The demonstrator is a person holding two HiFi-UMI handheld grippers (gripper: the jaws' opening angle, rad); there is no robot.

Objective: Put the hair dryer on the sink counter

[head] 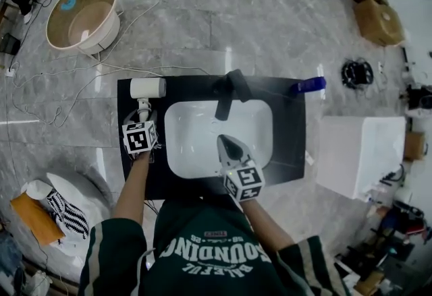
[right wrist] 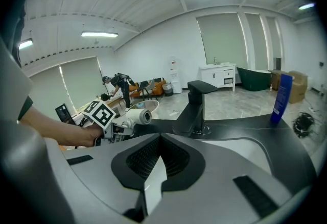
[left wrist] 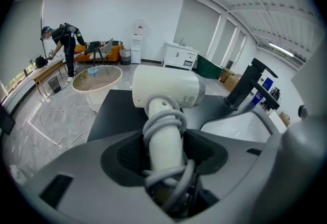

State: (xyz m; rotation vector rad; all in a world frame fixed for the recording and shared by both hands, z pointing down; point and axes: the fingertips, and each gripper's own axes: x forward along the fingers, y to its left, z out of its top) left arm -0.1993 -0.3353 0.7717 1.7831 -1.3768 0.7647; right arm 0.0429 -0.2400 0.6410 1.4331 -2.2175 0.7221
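The black counter (head: pixel 290 153) lies under both tools, and the white basin (head: pixel 196 153) is sunk in its middle. The basin is just to the right of the left gripper (left wrist: pixel 166 159) and directly below the right gripper (right wrist: pixel 158 141). The black faucet (head: pixel 228 91) stands straight ahead of the right gripper, at the far rim of the basin.

The left gripper is clamped on the handle of the white dryer (head: pixel 147 88), with the grey cord wound around this handle and pressed between the jaws too. The dryer's head is just ahead of these jaws, over the far left corner of the counter and turned across the tool's line. I cannot tell if it touches the counter.

The right gripper has its jaws together and holds nothing. It hangs over the near part of the basin, well apart from the dryer, which is ahead of it and to the left.

A blue bottle (head: pixel 309 85) stands ahead and to the right of the right gripper, beside the faucet but apart from it.
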